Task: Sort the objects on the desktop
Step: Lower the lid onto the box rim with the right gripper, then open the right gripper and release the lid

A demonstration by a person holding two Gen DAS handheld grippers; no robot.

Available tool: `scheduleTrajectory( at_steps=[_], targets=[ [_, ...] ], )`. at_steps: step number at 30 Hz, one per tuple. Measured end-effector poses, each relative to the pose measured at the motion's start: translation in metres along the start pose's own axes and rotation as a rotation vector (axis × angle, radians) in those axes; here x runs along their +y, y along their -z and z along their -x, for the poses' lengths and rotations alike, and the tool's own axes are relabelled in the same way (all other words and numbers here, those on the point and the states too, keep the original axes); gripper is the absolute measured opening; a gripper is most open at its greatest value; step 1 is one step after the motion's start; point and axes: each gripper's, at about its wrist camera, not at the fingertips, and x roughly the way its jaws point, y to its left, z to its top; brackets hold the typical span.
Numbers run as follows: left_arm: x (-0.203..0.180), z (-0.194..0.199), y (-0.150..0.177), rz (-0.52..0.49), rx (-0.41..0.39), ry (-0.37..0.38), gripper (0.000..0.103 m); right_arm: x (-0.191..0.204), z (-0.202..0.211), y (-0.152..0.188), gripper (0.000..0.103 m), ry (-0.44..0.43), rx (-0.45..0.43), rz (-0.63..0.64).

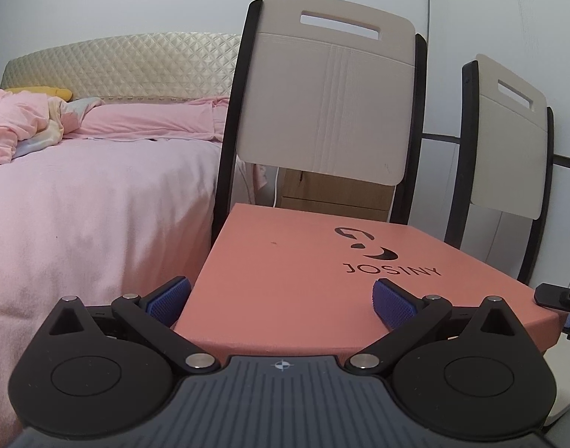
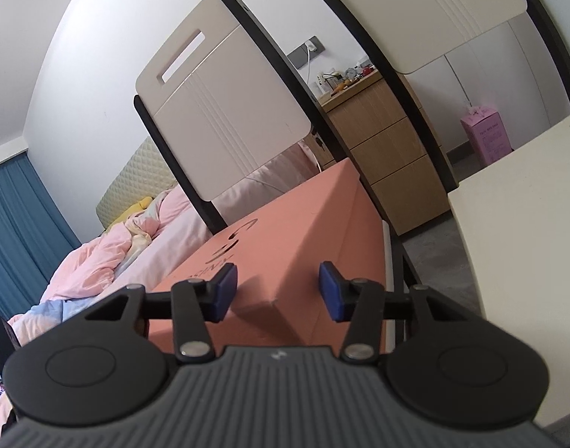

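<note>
A salmon-pink box [image 1: 285,261] printed with a black JOSINY logo lies on a chair seat. My left gripper [image 1: 281,304] is open over the box's near left corner, one blue pad off the left edge and the other above the lid. In the right wrist view the same box [image 2: 322,231] shows its lid and right side wall. My right gripper [image 2: 279,291] is open and straddles the box's near right corner without closing on it. A tip of the right gripper [image 1: 557,295] peeks in at the far right of the left wrist view.
Beige chair backs with black frames [image 1: 333,100] [image 1: 505,142] rise behind the box. A bed with pink bedding [image 1: 90,186] lies to the left. A cream table edge [image 2: 527,231] is on the right, a wooden drawer unit [image 2: 389,149] and a pink carton [image 2: 490,138] behind.
</note>
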Motion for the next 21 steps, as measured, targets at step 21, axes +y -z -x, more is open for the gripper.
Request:
scheduleTrajectory(
  at_steps=[21],
  targets=[
    [-0.002, 0.012, 0.005, -0.033, -0.003, 0.033, 0.103, 0.017, 0.007, 0.003, 0.046, 0.098, -0.016, 0.162]
  ],
)
